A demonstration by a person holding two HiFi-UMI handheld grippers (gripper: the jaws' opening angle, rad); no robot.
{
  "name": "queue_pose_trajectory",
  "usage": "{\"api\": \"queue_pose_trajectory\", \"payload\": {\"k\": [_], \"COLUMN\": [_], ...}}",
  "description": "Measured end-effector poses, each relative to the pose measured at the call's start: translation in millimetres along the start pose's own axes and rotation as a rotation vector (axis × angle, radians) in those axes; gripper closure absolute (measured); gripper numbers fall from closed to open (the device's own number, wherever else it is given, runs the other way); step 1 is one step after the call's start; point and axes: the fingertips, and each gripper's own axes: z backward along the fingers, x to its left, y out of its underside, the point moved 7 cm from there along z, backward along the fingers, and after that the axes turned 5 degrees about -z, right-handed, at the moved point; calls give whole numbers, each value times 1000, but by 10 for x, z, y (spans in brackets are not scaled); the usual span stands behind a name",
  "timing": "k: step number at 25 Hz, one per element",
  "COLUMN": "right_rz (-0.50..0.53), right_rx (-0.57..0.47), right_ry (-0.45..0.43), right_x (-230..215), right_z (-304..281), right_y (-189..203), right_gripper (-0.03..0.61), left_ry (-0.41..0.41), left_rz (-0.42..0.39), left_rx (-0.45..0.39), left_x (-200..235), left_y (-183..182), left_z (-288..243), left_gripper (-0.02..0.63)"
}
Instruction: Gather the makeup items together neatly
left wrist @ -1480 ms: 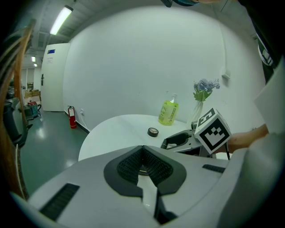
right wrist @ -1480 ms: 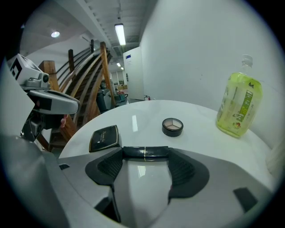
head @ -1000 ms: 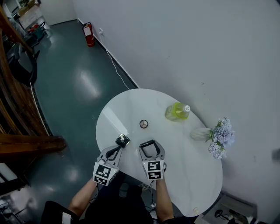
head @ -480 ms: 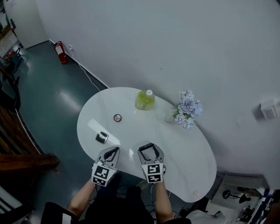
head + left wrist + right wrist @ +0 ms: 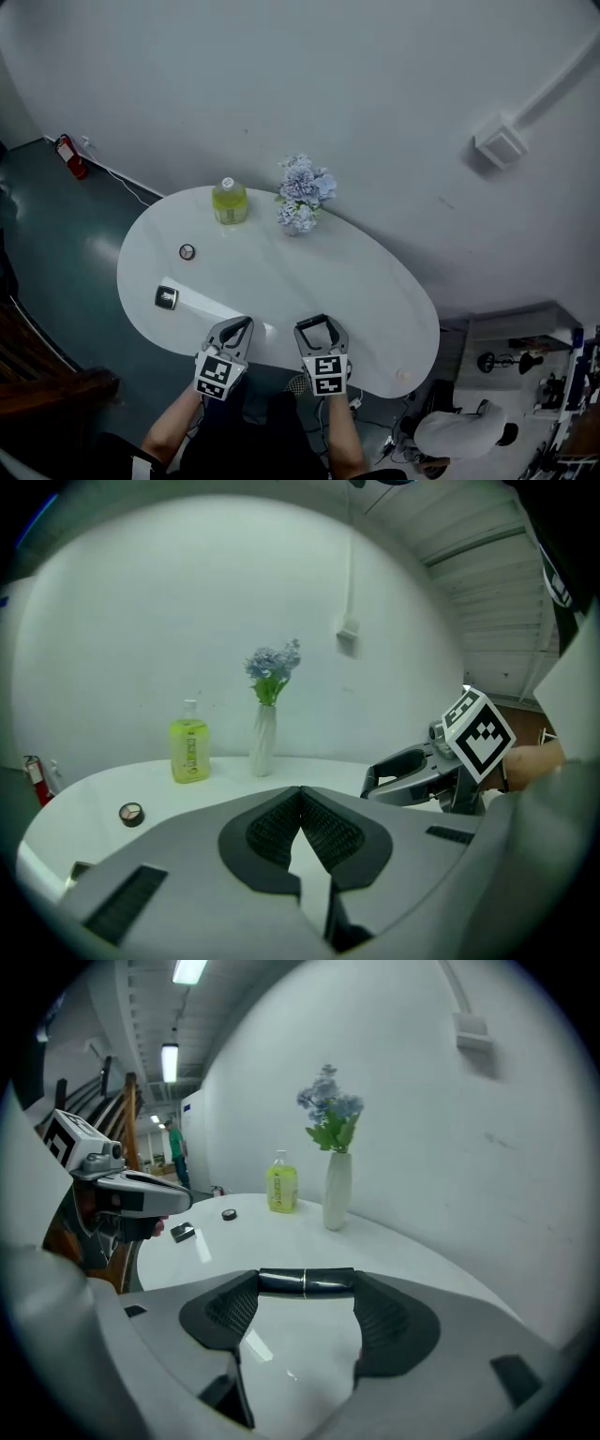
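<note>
A black lipstick tube [image 5: 307, 1282] lies crosswise between the jaws of my right gripper [image 5: 307, 1284], which is shut on it over the near edge of the white oval table [image 5: 356, 291]. My left gripper [image 5: 300, 797] is shut and holds nothing. In the head view both grippers sit side by side at the table's near edge, the left gripper [image 5: 238, 326] and the right gripper [image 5: 316, 324]. A square dark compact [image 5: 167, 297] lies to the left of them. A round compact [image 5: 187, 251] lies farther back on the left.
A yellow-green pump bottle [image 5: 229, 201] and a white vase of pale blue flowers [image 5: 301, 192] stand at the table's far edge by the wall. A red fire extinguisher [image 5: 66, 156] stands on the green floor at far left. Gear lies on the floor at lower right.
The head view has swung right, so the table sits further left. My left gripper, whose tip was at the square compact, now stands well apart from it. The right gripper keeps the lipstick.
</note>
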Motion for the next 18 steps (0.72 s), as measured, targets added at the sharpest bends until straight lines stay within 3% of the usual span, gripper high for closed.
{"api": "queue_pose_trajectory", "payload": {"k": [9,18], "right_rz": [-138,-266], "right_rx": [-2,-9], "right_ry": [194,324], "right_x": [-838,-1378], "right_z": [808,1407], "right_y": [577,1101], "right_gripper": [267,267], "left_ry": [186,344], "left_rz": [-88,-156], "left_rx": [-13,12], "left_x": [-943,-1769], "left_y": [-246,-326], "left_z": [-545,-928], "left_gripper": [597,597]}}
